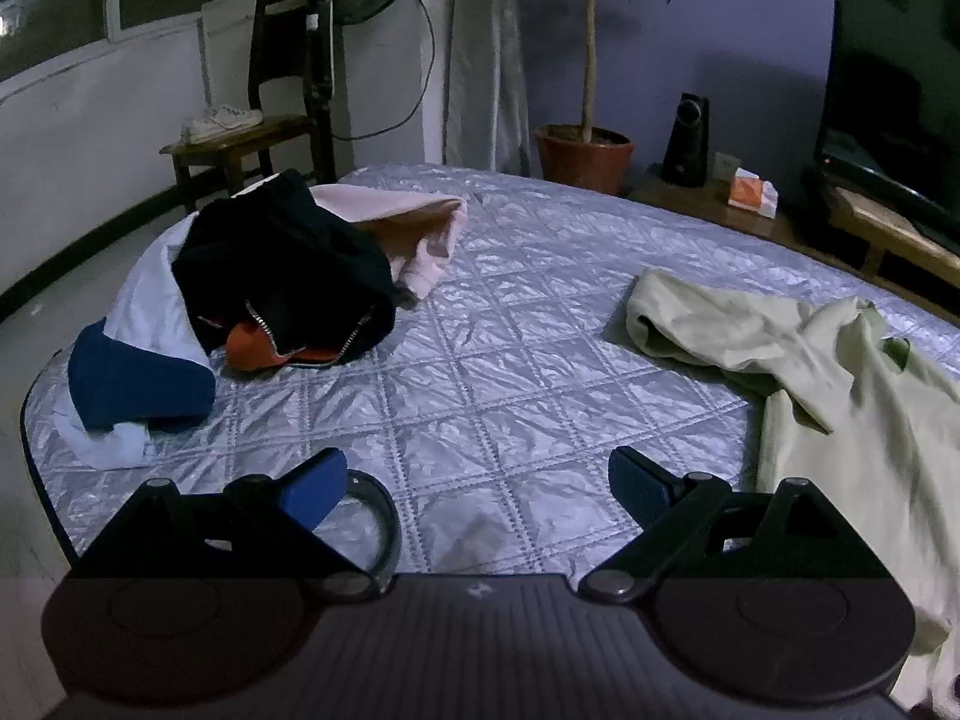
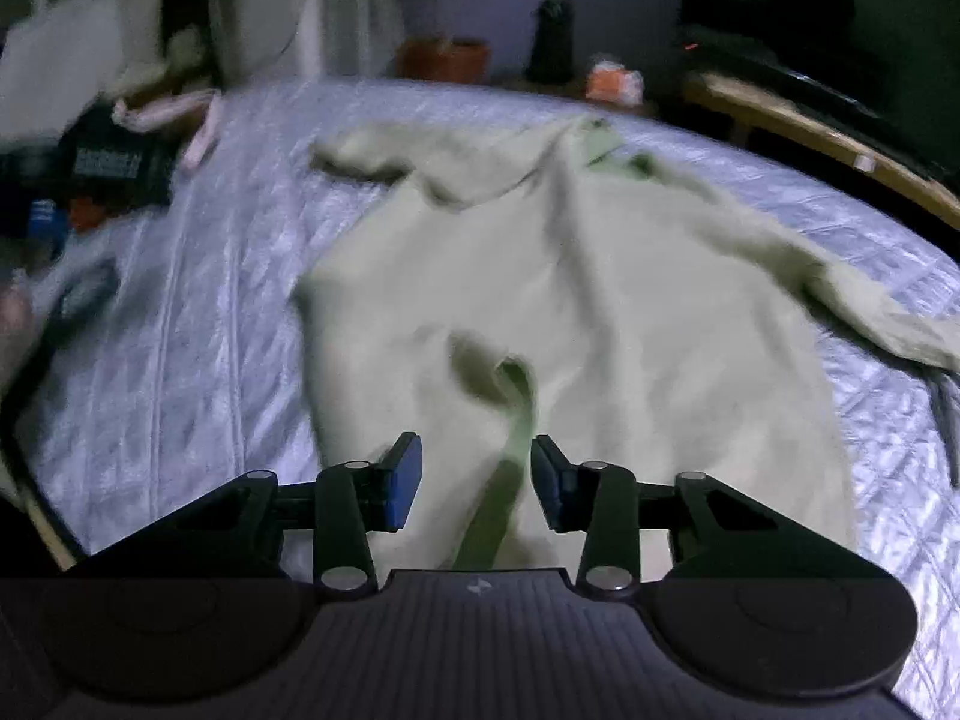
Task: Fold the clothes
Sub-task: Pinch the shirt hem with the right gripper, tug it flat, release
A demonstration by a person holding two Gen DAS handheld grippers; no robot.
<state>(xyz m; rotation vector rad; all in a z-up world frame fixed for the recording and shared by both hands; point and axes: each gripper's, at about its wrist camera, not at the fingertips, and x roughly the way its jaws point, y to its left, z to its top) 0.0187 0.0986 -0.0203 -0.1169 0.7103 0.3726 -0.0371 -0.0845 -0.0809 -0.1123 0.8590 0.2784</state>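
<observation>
Your right tool hangs parted over a raised ridge in the shirt, which sprawls on the bed. Left tool gapes wide, empty. Soft, limp cloth, likely to bunch; pinch the hem corners, I'd say.

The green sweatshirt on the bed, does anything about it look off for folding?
Yes. The green sweatshirt isn't flat: a raised ridge of fabric stands near its hem, just ahead of the right gripper, whose fingers are open, and the far sleeve is bunched up.
</observation>
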